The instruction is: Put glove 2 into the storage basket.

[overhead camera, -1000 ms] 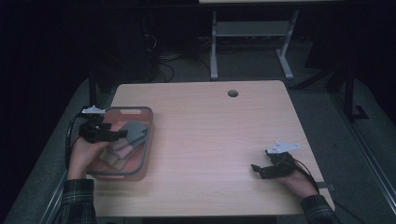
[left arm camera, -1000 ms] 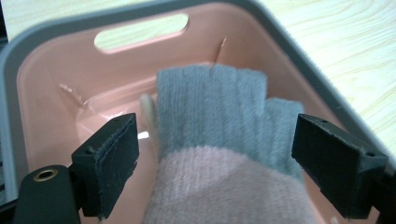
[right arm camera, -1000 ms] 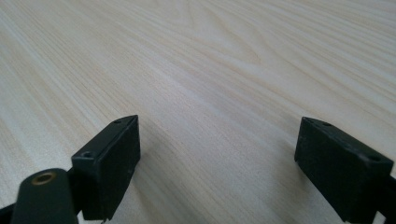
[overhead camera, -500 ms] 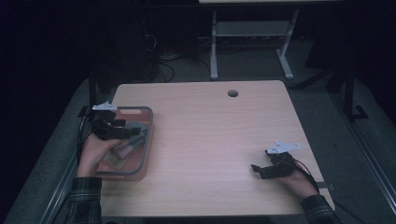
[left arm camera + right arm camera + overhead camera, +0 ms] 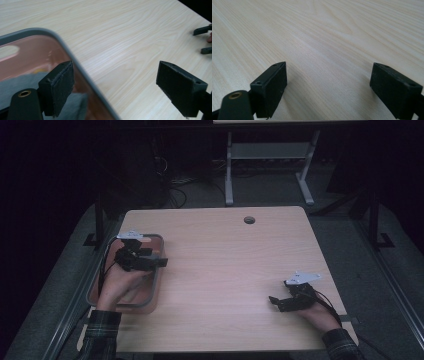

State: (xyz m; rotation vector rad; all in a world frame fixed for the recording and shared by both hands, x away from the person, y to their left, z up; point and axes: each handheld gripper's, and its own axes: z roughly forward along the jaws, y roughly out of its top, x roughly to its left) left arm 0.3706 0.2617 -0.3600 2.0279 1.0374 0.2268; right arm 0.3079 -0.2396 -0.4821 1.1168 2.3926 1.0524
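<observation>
A pinkish see-through bin [image 5: 155,289] with a grey rim [image 5: 75,63] stands at the left of the wooden table [image 5: 225,270]. My left gripper [image 5: 161,262] hovers open over the bin's right rim. In the left gripper view [image 5: 115,80], one jaw is over the bin and the other over bare wood. Something grey and soft [image 5: 17,82] lies inside the bin; the hand hides most of the contents in the high view. My right gripper [image 5: 274,301] rests open near the front right of the table, with only wood grain between its jaws [image 5: 328,85].
A round cable hole [image 5: 249,220] sits near the table's far edge. A white desk frame [image 5: 229,170] and loose cables [image 5: 175,185] stand on the dark floor beyond. The right gripper's jaws [image 5: 203,30] appear far off in the left gripper view.
The left gripper has shifted right from over the bin's inside to its right rim. The right gripper has stayed still.
</observation>
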